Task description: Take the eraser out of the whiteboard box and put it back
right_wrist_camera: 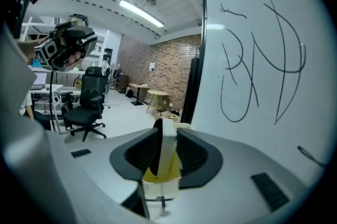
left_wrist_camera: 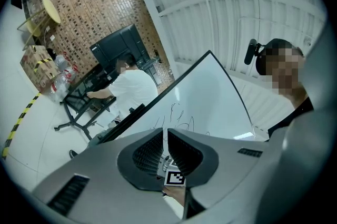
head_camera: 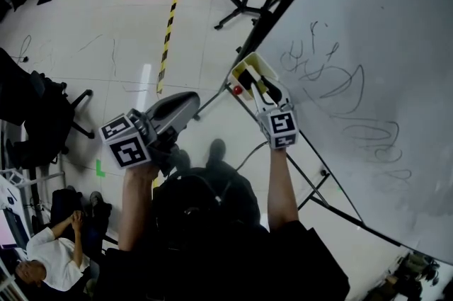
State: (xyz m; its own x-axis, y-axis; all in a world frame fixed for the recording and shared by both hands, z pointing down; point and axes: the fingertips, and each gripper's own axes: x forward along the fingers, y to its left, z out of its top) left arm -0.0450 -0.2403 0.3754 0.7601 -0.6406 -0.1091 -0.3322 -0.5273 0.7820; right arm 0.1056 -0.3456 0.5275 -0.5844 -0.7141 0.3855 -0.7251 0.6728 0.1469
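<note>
Right gripper [right_wrist_camera: 167, 129]: pinching the eraser [right_wrist_camera: 168, 157] edgewise, beside the whiteboard [head_camera: 368, 44] edge.
Left gripper [left_wrist_camera: 165, 136]: pressed together, empty, well apart from the eraser.
Done: eraser apparently lifted out.
Left: set the eraser in the box and release. The box is not clearly made out.

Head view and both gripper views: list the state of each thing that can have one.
eraser: upright on edge, clamped, over the box
right gripper: fingers shut on the eraser
box: open at the top
left gripper: shut, empty
whiteboard: scribbled on, not wiped
</note>
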